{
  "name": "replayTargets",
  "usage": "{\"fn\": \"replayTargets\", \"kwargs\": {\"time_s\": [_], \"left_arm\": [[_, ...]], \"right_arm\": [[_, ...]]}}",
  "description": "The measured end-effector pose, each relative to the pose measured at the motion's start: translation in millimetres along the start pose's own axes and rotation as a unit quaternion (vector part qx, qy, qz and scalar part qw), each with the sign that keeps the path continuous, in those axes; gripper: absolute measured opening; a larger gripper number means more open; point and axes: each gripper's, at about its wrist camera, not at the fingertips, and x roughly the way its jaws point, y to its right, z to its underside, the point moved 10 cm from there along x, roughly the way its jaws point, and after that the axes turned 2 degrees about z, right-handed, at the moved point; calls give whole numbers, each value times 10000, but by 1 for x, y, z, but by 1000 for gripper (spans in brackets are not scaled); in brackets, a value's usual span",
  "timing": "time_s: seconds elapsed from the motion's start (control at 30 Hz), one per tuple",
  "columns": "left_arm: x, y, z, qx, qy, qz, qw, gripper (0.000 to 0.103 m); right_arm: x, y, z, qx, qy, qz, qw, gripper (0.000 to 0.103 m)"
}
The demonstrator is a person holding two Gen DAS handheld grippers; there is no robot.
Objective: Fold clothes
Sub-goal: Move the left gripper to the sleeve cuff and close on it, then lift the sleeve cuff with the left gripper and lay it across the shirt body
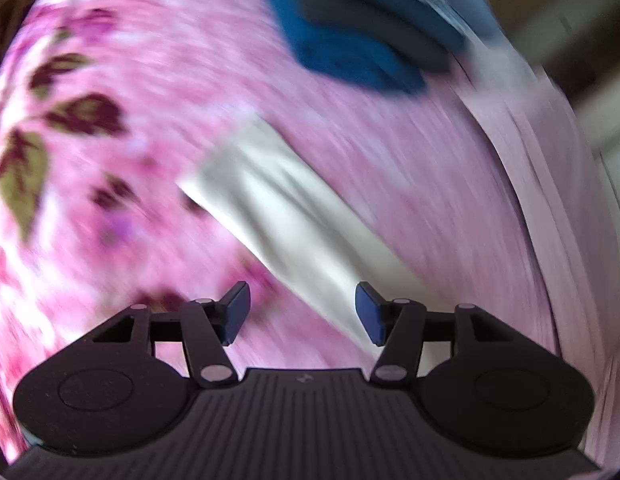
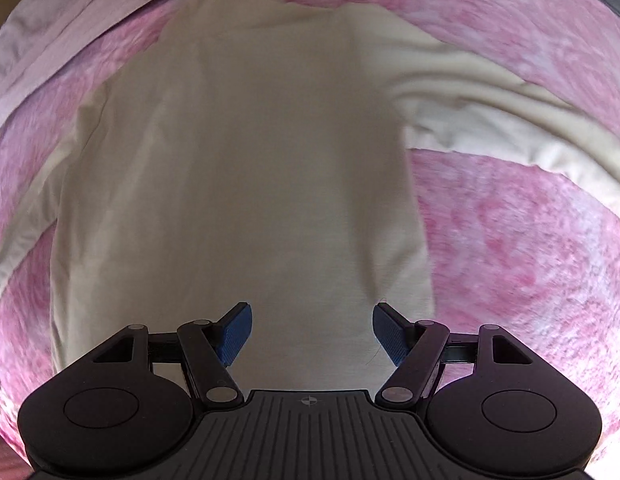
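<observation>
A cream long-sleeved shirt (image 2: 238,168) lies flat on the pink bedspread (image 2: 521,248), body running up the middle of the right wrist view, one sleeve (image 2: 509,128) stretched to the right. My right gripper (image 2: 311,334) hovers open over the shirt's near edge, nothing between its blue pads (image 2: 389,334). In the blurred left wrist view a cream strip of the shirt (image 1: 294,220) runs diagonally across the bedspread (image 1: 130,240). My left gripper (image 1: 302,314) is open above it, its pads empty.
Folded blue and dark clothes (image 1: 349,36) sit stacked on the bed at the top of the left wrist view. A pale pink sheet edge (image 1: 549,184) borders the bed on the right. Dark leaf patterns (image 1: 70,112) mark the bedspread at left.
</observation>
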Motion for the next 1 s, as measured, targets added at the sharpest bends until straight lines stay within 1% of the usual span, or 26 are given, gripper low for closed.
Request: {"fn": "replayTargets", "kwargs": {"time_s": [0.03, 0.07, 0.13, 0.2, 0.27, 0.3, 0.37, 0.4, 0.43, 0.47, 0.53, 0.57, 0.6, 0.63, 0.67, 0.7, 0.73, 0.77, 0.8, 0.83, 0.87, 0.9, 0.97, 1.0], "left_arm": [[2, -10, -9, -201, 111, -32, 9997, 52], [6, -17, -15, -374, 136, 7, 9992, 51], [15, -31, -26, -718, 184, 89, 9972, 42], [26, -37, -33, -952, 229, 284, 9948, 42], [31, -36, -37, -937, 292, 382, 9944, 40], [32, -36, -38, -895, 308, 377, 9948, 38], [34, -36, -38, -811, 341, 362, 9955, 25], [35, -39, -39, -760, 354, 299, 9960, 13], [35, -42, -39, -710, 369, 241, 9965, 6], [31, -44, -37, -660, 406, 253, 9967, 6], [19, -38, -37, -345, 553, 217, 9976, 2], [12, -31, -36, -100, 648, 186, 9977, 1], [6, -16, -36, 192, 780, 222, 9965, 1], [-1, 1, -36, 409, 886, 346, 9946, 1], [-10, 23, -34, 653, 968, 511, 9918, 1], [-19, 52, -28, 962, 1021, 764, 9872, 1], [-29, 81, -21, 1271, 1069, 1027, 9808, 1], [-42, 116, -7, 1587, 1056, 1414, 9714, 1], [-56, 150, 8, 1899, 1035, 1798, 9596, 1], [-69, 183, 30, 2207, 940, 2195, 9457, 1], [-83, 215, 54, 2504, 834, 2589, 9291, 1], [-97, 245, 87, 2745, 634, 3008, 9111, 1], [-122, 296, 156, 3161, 182, 3787, 8697, 1], [-132, 317, 198, 3319, -130, 4155, 8468, 1]], "right_arm": [[1, -4, 1, -54, -2, 15, 10000, 71], [2, -9, 3, -109, -5, 31, 9999, 71], [3, -15, 7, -171, -20, 52, 9998, 71], [5, -20, 11, -189, -20, 82, 9998, 71], [8, -25, 17, -186, 6, 115, 9998, 71], [9, -27, 18, -178, 19, 132, 9998, 71], [10, -28, 21, -168, 59, 160, 9997, 71], [10, -27, 22, -160, 77, 172, 9997, 71], [10, -25, 23, -151, 93, 183, 9997, 71], [10, -24, 24, -142, 110, 194, 9996, 71], [6, -18, 23, -57, 163, 186, 9997, 71], [5, -14, 23, -11, 190, 179, 9997, 71], [1, -9, 20, 61, 245, 175, 9995, 71], [-3, -2, 16, 139, 307, 172, 9993, 71], [-8, 5, 13, 218, 368, 168, 9989, 71], [-12, 12, 9, 296, 430, 165, 9985, 71], [-16, 19, 6, 375, 492, 161, 9980, 71], [-21, 26, 2, 453, 554, 158, 9973, 71], [-25, 32, -2, 531, 615, 154, 9966, 71], [-30, 39, -5, 610, 677, 151, 9957, 71], [-34, 46, -9, 688, 739, 147, 9948, 71], [-38, 53, -12, 766, 800, 144, 9937, 71], [-47, 67, -19, 922, 923, 137, 9914, 71], [-53, 73, -23, 1011, 1005, 97, 9897, 71]]}}
